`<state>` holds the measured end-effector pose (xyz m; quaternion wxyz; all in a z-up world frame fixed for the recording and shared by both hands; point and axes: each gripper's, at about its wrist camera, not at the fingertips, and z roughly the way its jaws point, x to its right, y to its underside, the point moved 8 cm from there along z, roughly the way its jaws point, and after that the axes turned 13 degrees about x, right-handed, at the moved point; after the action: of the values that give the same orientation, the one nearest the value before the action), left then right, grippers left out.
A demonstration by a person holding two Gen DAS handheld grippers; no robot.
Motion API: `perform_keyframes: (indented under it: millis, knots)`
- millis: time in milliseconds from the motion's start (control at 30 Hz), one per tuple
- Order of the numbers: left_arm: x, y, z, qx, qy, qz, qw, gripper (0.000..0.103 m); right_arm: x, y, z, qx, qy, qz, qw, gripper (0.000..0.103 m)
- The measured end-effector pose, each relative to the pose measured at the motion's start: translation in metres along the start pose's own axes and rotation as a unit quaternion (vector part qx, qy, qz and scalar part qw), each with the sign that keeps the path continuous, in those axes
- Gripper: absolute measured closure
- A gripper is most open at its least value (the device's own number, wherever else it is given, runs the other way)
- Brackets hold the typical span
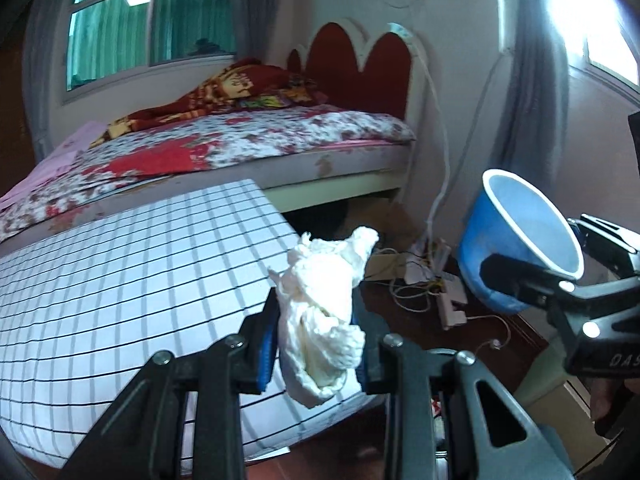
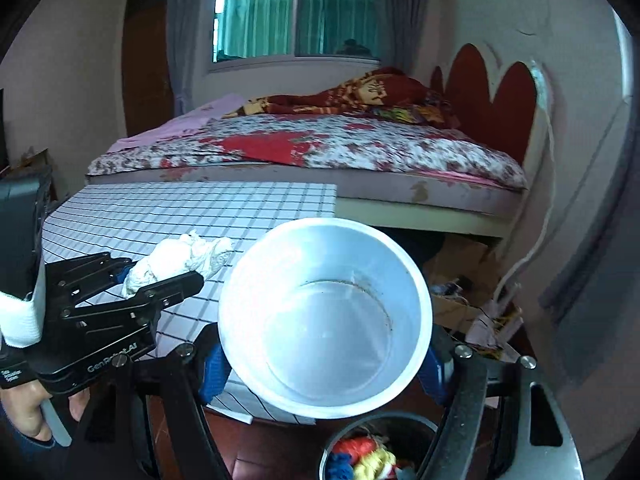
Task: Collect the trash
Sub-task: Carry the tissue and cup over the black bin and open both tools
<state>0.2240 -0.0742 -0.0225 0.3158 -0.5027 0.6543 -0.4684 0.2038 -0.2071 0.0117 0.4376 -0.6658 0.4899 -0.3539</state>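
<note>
We pinch the crumpled white tissue wad [image 1: 320,304] in our left gripper [image 1: 316,344], beside the grid-patterned white table [image 1: 140,280] | right gripper [image 2: 326,364] clasps the blue plastic cup with white inside [image 2: 326,312], just off the table's near edge, above the round black bin [image 2: 376,452] | risk: loose tissue tail snags or slips; tilted cup slides free, missing the bin.

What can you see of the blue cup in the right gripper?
The blue cup looks like thin plastic or paper: blue outside, white inside, with a rolled white rim. It is empty except for a faint dark ring of residue around its base. The right gripper is shut on its sides with blue pads, tilting the mouth toward the camera. It hangs in the air beyond the edge of the checked table, just above a dark bin holding colourful scraps.
</note>
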Motion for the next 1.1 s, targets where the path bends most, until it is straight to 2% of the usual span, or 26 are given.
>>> perform_keyframes:
  millis: [167, 433, 800, 1100]
  knots:
    - [0.029, 0.012, 0.003, -0.008, 0.029, 0.01, 0.9995, 0.071, 0.024, 0.017, -0.015, -0.01, 0.027, 0.016, 0.999, 0.027]
    - [0.069, 0.038, 0.006, -0.035, 0.057, 0.017, 0.9977, 0.071, 0.064, 0.052, -0.037, -0.02, 0.044, 0.051, 0.998, 0.027]
    - [0.133, 0.087, 0.025, -0.083, 0.105, 0.037, 0.9902, 0.071, 0.122, 0.127, -0.05, -0.061, 0.07, 0.09, 0.992, 0.026]
    - [0.149, 0.134, 0.048, -0.143, 0.131, 0.039, 0.9802, 0.07, 0.142, 0.196, -0.035, -0.116, 0.067, 0.107, 0.985, 0.026]
